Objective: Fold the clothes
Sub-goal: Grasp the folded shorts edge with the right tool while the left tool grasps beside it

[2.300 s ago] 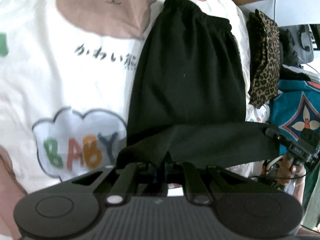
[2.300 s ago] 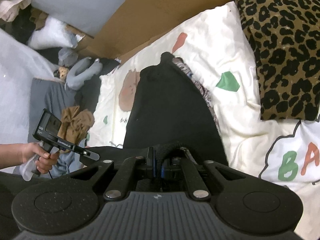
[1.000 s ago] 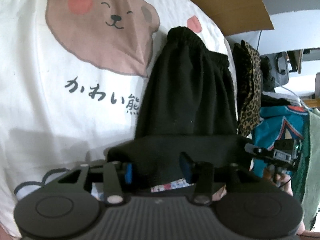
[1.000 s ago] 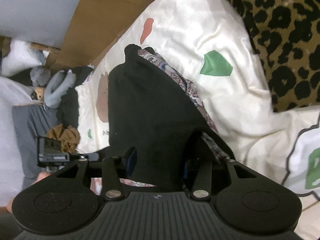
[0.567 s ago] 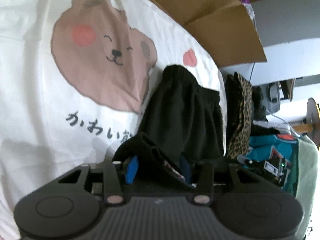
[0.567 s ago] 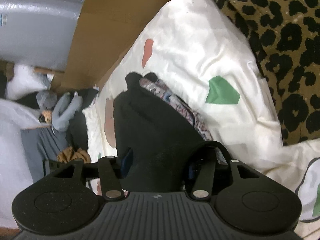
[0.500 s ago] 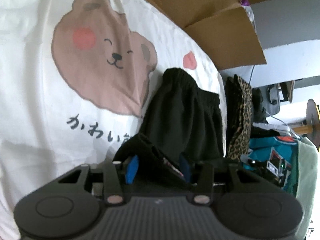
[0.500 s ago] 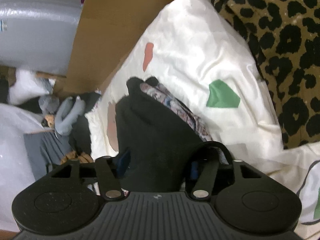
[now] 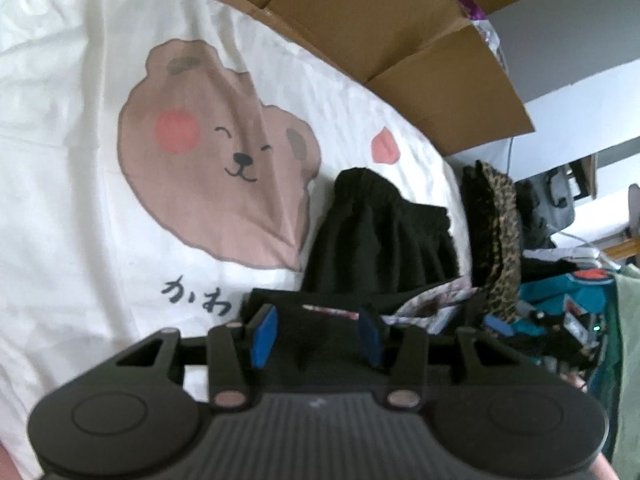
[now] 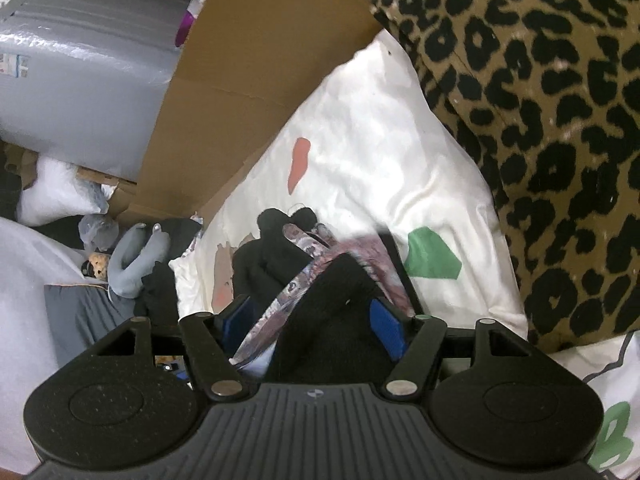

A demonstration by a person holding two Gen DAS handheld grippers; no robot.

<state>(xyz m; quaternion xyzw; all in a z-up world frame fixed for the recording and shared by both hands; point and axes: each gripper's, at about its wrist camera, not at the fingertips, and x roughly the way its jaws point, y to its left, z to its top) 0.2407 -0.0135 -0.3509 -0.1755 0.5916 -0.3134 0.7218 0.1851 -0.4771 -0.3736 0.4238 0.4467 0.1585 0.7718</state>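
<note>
1. Lying on a cream bedsheet with a brown bear print, in the centre right of the left wrist frame: a black soft garment with a gathered elastic waistband, waistband toward the top of the frame
2. Folded over at the lower end, with a patterned pinkish-grey lining showing at the fold, just under the black upper part
3. Left gripper at the lower centre of its frame, jaws spread wide, blue pads well apart, black fabric lying between them but not pinched; released
4. Right gripper at the lower centre of the right wrist frame, also spread wide, blue pads apart; a raised fold of the black garment and the patterned lining standing between the fingers; contact with the pads not possible to tell, no clamping seen
5. Leopard-print cushion, brown with black spots, filling the upper right of the right wrist frame, resting on the sheet beside the garment; in the left wrist view seen edge-on at the right of the garment
6. Brown cardboard sheet along the top of the left wrist frame, behind the bedsheet; same cardboard in the upper centre of the right wrist frame
7. Grey plush toy at the middle left of the right wrist frame, beyond the edge of the sheet
8. Teal patterned cloth at the right edge of the left wrist frame
</note>
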